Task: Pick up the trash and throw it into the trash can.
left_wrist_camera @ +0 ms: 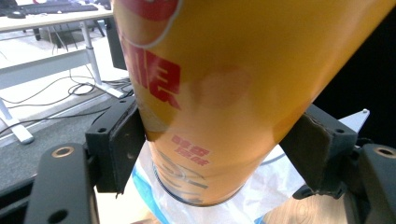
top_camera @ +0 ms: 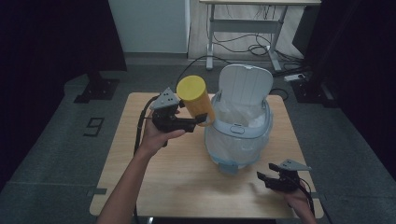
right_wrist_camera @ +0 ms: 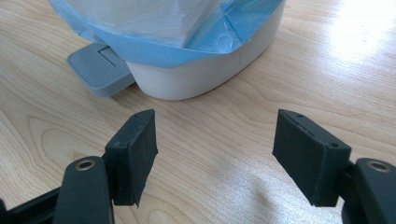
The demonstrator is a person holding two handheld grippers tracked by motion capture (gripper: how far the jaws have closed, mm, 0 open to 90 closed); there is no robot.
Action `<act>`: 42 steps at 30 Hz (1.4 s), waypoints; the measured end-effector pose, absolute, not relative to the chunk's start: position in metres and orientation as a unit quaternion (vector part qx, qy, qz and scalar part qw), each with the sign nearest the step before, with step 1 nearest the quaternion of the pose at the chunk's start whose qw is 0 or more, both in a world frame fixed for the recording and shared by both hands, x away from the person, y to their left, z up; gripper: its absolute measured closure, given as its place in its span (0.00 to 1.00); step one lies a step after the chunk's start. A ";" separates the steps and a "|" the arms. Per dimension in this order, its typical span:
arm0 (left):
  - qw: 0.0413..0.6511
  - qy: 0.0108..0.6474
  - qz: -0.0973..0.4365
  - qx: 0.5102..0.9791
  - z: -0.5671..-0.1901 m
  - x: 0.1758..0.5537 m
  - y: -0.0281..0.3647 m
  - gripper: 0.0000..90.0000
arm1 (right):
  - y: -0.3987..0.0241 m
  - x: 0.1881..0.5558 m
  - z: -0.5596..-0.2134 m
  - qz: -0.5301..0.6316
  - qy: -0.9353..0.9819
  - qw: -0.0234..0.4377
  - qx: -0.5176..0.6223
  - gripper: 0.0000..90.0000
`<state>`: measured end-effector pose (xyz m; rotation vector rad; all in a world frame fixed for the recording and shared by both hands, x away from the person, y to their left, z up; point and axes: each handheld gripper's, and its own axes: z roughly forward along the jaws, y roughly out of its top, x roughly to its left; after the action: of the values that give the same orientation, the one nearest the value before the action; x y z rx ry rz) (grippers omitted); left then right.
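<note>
A: While the yellow can is clamped near its base by the left gripper, tilted, just left of the bin, lid up, which step is judged underway?

B: Carry-over to the bin mouth. Next: can to be brought above the liner, then let go. Right gripper is rested on the table, jaws apart, nothing held.

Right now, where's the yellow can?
In the high view, the yellow can is left of centre, tilted, clamped in the left claw beside the open bin's left rim, above the table.
</note>
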<state>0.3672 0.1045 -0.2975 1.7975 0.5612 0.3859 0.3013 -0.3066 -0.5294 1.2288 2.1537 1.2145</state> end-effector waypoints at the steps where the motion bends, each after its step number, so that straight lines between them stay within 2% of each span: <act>1: 0.572 0.238 0.165 0.768 -0.296 0.368 0.102 0.27 | -0.307 0.301 -0.530 0.432 0.766 0.189 0.437 0.33; 42: 0.565 0.211 0.154 0.783 -0.281 0.392 0.058 0.27 | -0.306 0.305 -0.535 0.421 0.773 0.185 0.437 0.33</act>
<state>0.3923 0.0577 -0.2812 1.8412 0.4969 0.3634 0.3049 -0.3063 -0.5349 1.2310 2.1790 1.1861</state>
